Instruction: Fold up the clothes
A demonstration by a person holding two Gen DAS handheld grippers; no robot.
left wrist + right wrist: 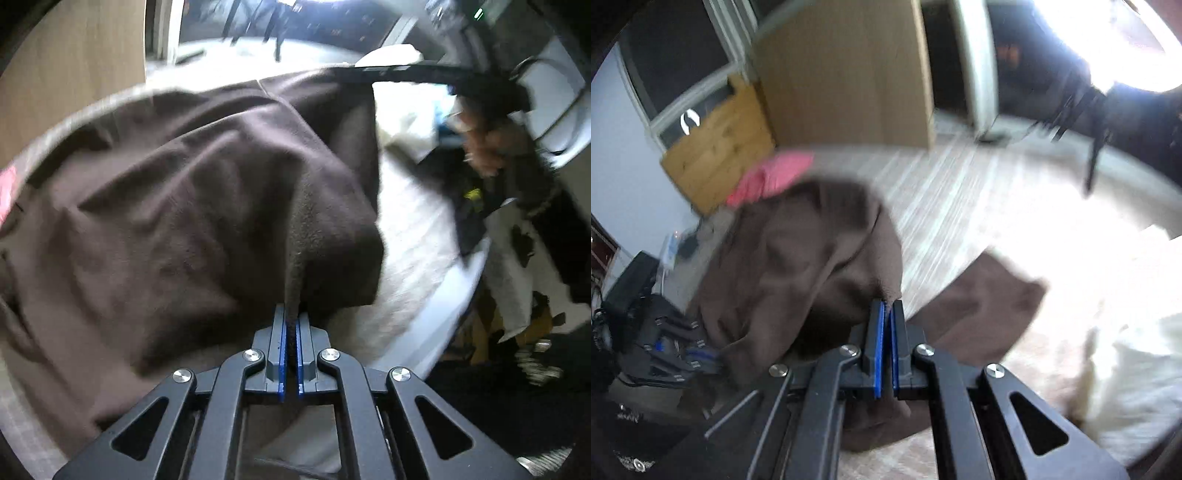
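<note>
A dark brown garment (pixel 177 206) fills the left wrist view, lifted and draped over the light bed (pixel 413 236). My left gripper (pixel 291 314) is shut on a fold of its edge. In the right wrist view the same brown garment (pixel 798 266) hangs to the left, with another part of it (pixel 990 295) lying on the bed (pixel 960 199). My right gripper (pixel 888 310) is shut on the garment's edge. The right gripper also shows far off in the left wrist view (pixel 369 72), held by a hand. Both views are blurred.
A pink cloth (pixel 775 173) lies behind the garment. A wooden cabinet (pixel 846 74) and a wooden board (pixel 716 144) stand beyond the bed. A white pillow (pixel 1137 362) lies at the right. Dark bags and clutter (pixel 639 317) sit off the bed's left side.
</note>
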